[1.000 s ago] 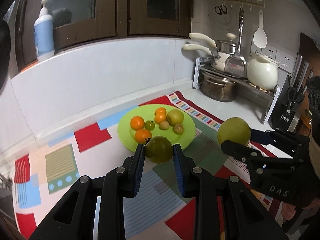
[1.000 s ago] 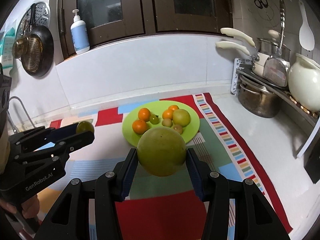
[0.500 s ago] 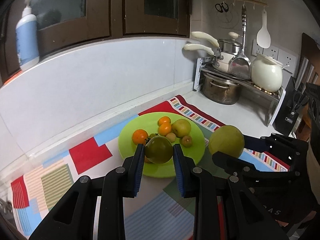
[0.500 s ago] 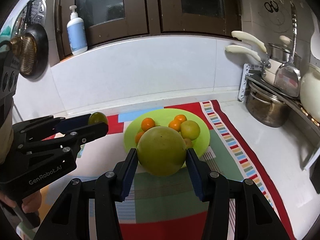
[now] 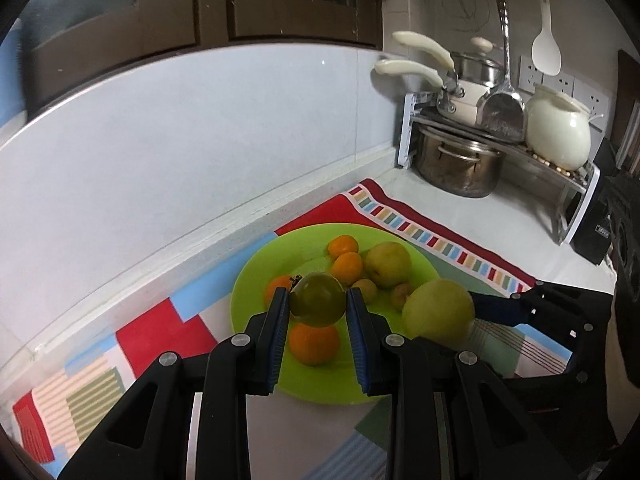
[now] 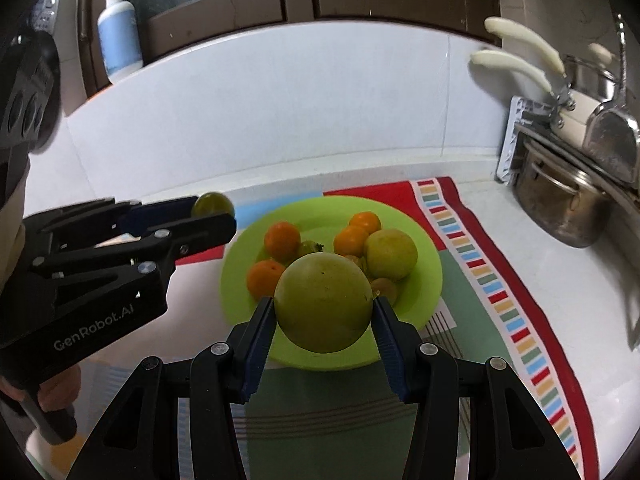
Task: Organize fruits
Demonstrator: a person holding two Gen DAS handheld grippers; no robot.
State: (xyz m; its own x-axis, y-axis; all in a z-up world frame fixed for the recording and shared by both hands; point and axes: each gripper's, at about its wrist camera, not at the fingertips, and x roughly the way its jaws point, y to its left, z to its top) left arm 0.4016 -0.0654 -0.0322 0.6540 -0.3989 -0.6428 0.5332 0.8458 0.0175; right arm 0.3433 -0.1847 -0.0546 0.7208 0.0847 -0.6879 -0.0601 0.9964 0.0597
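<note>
A lime-green plate [image 5: 256, 276] [image 6: 424, 280] lies on a patchwork mat and holds several small oranges [image 5: 314, 342] [image 6: 282, 234], a yellow-green apple [image 5: 388, 264] [image 6: 390, 254] and small brownish fruits. My left gripper [image 5: 318, 300] is shut on a small dark-green fruit [image 5: 318, 300], held above the plate's near half. In the right wrist view that fruit [image 6: 212, 204] hangs left of the plate. My right gripper [image 6: 324, 306] is shut on a large yellow-green round fruit [image 6: 324, 302] [image 5: 438, 310], above the plate's near rim.
A rack at the right carries a steel pot [image 5: 458, 166] [image 6: 560, 204], a white jar [image 5: 558, 130], pans and a hanging spatula. A soap bottle [image 6: 120, 28] stands on the ledge above the white wall. White counter runs right of the mat [image 6: 500, 292].
Both grippers have carried their fruits forward and a little down, from short of the plate to above it. The plate now looks larger and nearer. Neither grip has changed.
</note>
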